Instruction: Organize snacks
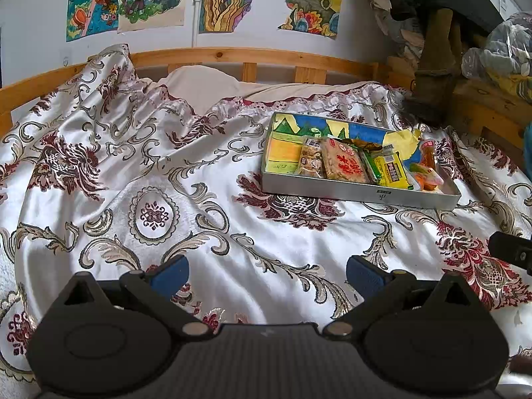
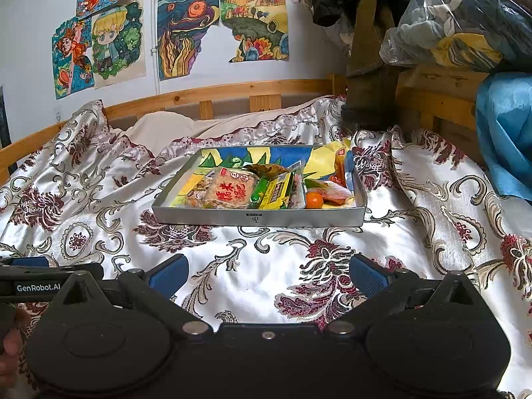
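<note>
A shallow grey tray (image 1: 359, 192) (image 2: 259, 217) with a colourful drawing as its liner lies on the patterned bedspread. Several snack packets are packed in it: a brown rice-cake packet with red characters (image 1: 345, 164) (image 2: 229, 190), a yellow packet (image 1: 394, 171) (image 2: 277, 193), a green stick (image 1: 370, 165) (image 2: 259, 191) and an orange fruit (image 2: 314, 199). My left gripper (image 1: 267, 274) hovers open and empty over the bedspread, short of the tray and to its left. My right gripper (image 2: 267, 274) is open and empty too, directly in front of the tray.
A wooden bed rail (image 1: 232, 56) (image 2: 232, 91) runs behind the bedspread (image 1: 166, 183), below drawings on the wall (image 2: 186, 33). Hanging clothes and a plastic bag of items (image 2: 449, 16) crowd the right, with blue fabric (image 2: 505, 133) beside them. The left gripper's body (image 2: 40, 282) shows at the right view's left edge.
</note>
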Demonstrator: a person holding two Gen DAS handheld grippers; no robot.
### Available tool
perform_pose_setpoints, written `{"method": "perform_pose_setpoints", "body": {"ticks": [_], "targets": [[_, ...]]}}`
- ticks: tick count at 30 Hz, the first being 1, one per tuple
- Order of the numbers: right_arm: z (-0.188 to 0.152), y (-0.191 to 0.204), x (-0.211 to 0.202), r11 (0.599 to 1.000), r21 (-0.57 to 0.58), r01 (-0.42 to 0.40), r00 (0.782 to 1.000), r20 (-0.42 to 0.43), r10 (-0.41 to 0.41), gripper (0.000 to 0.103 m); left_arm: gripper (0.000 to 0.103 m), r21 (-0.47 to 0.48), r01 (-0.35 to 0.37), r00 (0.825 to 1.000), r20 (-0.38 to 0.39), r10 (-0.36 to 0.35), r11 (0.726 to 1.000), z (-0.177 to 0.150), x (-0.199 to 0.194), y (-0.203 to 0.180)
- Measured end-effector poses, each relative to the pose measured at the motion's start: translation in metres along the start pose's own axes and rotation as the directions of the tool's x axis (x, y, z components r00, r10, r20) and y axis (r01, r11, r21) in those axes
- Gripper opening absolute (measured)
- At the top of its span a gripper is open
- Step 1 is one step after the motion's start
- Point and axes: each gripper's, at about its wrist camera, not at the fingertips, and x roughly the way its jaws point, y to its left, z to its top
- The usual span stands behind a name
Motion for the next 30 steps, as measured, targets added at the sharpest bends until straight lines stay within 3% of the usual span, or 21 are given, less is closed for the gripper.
{"method": "perform_pose_setpoints", "body": {"ticks": [21,30], "targets": [[0.0004,-0.0015,0.0002,1.0,0.003,0.003,1.0,-0.005,-0.003,0.102,0.103,0.007,0.006,1.0,-0.007,-0.006,1.0,0.0018,-0.0008,-0.0018],[-0.0013,-0.0036,0.0018,1.0,0.003,0.007,1.0,-0.009,-0.006,0.102,0.103,0.092,-0.043,0.999,-0.025,0.046,0.995,0.0026,0.0015,-0.0083]]}}
